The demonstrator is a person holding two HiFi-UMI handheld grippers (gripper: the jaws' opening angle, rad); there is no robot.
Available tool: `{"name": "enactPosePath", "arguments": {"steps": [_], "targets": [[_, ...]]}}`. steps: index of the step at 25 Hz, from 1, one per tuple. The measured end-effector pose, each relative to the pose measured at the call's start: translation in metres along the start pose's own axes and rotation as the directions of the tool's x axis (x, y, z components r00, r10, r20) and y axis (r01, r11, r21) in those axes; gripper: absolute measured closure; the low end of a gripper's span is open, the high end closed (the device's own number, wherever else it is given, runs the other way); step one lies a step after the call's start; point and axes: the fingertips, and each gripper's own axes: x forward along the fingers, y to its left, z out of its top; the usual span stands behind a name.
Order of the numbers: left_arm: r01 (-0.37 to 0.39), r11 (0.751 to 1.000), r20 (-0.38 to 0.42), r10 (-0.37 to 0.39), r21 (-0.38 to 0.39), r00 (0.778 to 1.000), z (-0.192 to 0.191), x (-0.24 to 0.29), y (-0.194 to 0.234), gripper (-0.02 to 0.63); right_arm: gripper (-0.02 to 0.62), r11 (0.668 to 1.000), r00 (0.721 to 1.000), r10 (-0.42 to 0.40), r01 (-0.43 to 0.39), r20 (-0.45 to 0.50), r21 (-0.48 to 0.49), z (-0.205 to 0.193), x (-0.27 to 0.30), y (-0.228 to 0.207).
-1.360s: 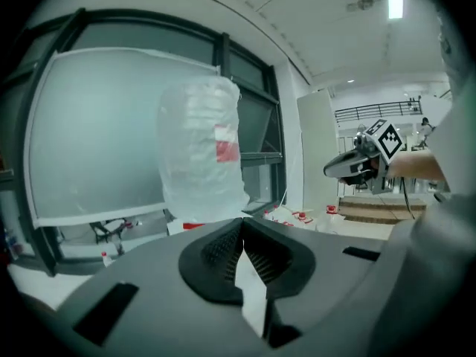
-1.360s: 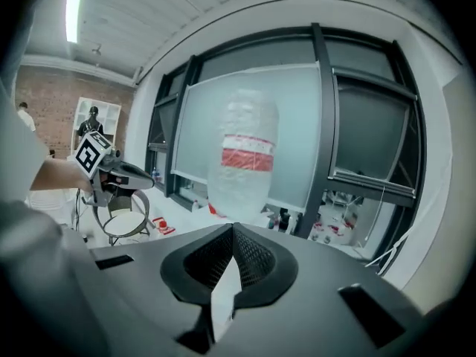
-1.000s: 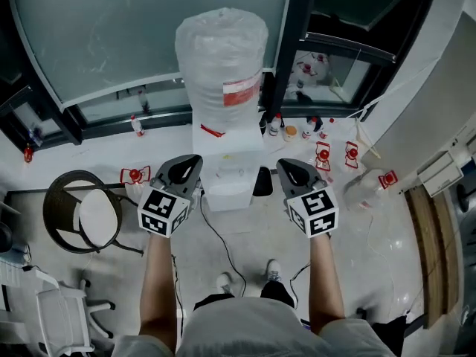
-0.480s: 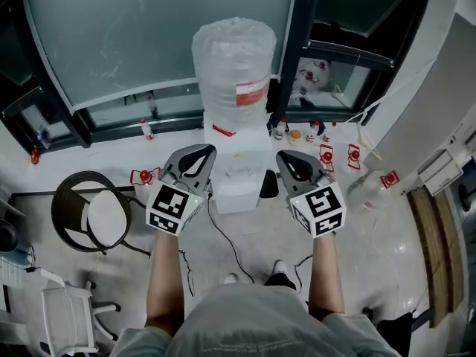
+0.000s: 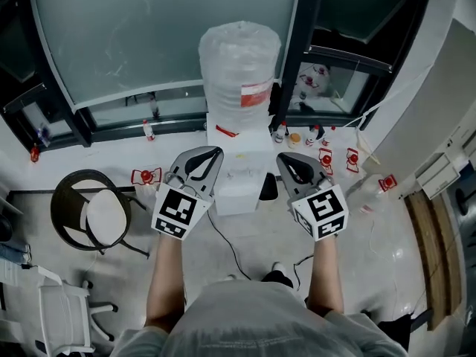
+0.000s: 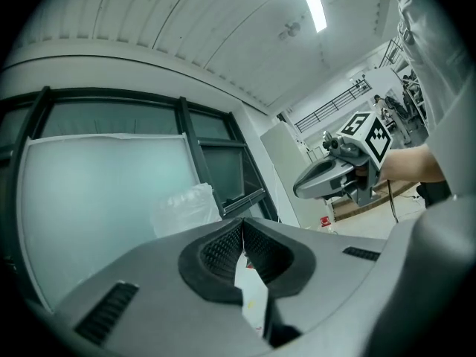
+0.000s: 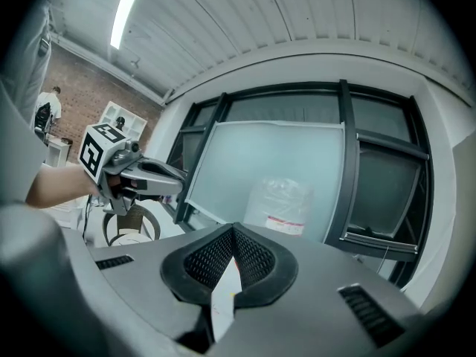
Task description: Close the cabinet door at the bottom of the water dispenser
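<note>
Left gripper (image 5: 211,155): jaws closed, empty, at the left of the dispenser (image 5: 242,183).
Right gripper (image 5: 285,159): jaws closed, empty, at its right.
Bottle (image 5: 238,65): upright on dispenser.

Head view looks steeply down; gripper views face water dispenser (image 5: 239,171).

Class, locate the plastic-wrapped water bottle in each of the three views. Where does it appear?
Head view: water bottle, top centre.
Left gripper view: water bottle, just left of centre.
Right gripper view: water bottle, just right of centre.
Shared landmark: the frosted window pane behind it.
</note>
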Motion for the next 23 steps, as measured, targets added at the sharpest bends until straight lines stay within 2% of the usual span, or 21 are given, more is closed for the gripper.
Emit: {"name": "enactPosePath", "arguments": {"steps": [8,12,18,23], "targets": [[-0.006,1.0,-0.009,0.005,-0.022,1.0,-0.013,-0.003,0.007,0.586,0.568,1.0,0.999,-0.021,0.021,-0.025,-0.002,-0.01,0.006,-0.001],[-0.034,0.999,-0.013,0.034,-0.035,0.999,-0.017,-0.002,0.014,0.586,0.568,1.0,0.999,-0.023,0.023,-0.039,0.003,-0.015,0.009,-0.002],[-0.026,0.998,-0.032,0.024,-0.063,0.999,-0.029,0.0,0.015,0.586,0.568,1.0,0.998,-0.028,0.029,-0.057,0.002,-0.023,0.012,-0.003],[-0.054,0.994,-0.05,0.049,-0.097,0.998,-0.042,0.002,0.023,0.586,0.568,1.0,0.997,-0.02,0.02,-0.077,-0.001,-0.033,0.018,-0.002]]}}
